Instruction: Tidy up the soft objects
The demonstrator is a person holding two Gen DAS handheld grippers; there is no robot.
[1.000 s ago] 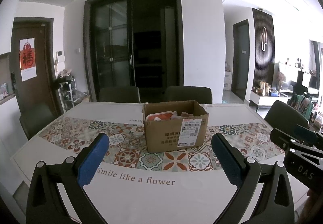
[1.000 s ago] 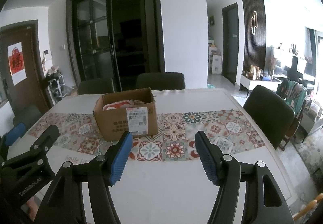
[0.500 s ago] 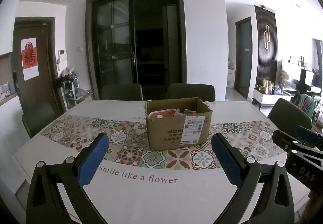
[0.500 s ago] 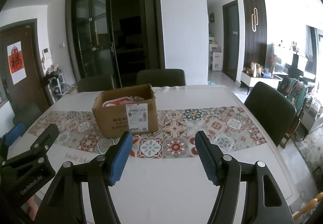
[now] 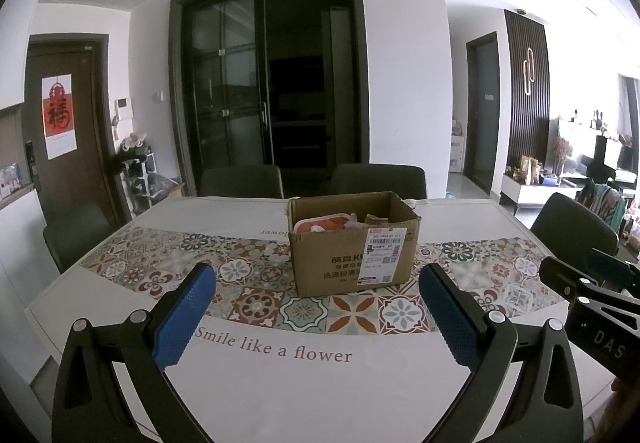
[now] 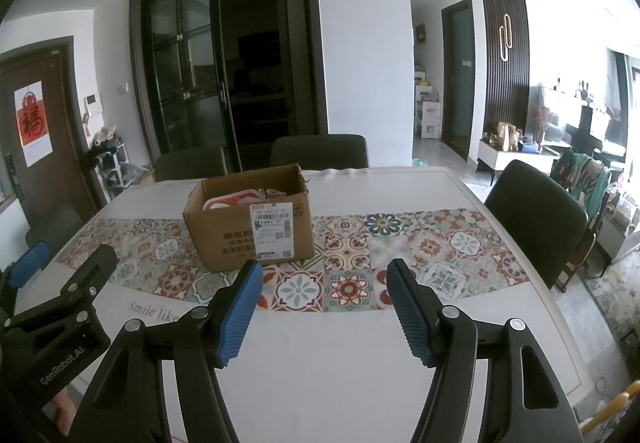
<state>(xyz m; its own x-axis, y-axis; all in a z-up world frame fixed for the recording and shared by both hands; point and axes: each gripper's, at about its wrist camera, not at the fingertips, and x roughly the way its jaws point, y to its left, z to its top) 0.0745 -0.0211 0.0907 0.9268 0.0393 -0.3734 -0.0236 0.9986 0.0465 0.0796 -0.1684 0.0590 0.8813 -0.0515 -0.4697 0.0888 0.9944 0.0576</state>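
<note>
Left wrist view: the cardboard box [image 5: 352,243] stands on the patterned runner [image 5: 248,283] mid-table, top flaps open, with an orange-and-white soft packet [image 5: 324,223] and crumpled things inside. Its long axis runs roughly nine to three o'clock, the labelled face toward both grippers. From the left gripper [image 5: 316,319] it lies at twelve o'clock; from the right gripper [image 6: 320,307] at about eleven. Neither looks clearly nearer. Both grippers hover apart from it, jaws spread and holding nothing. Dark chairs [image 5: 240,181] line the table's [image 5: 280,395] far edge.
</note>
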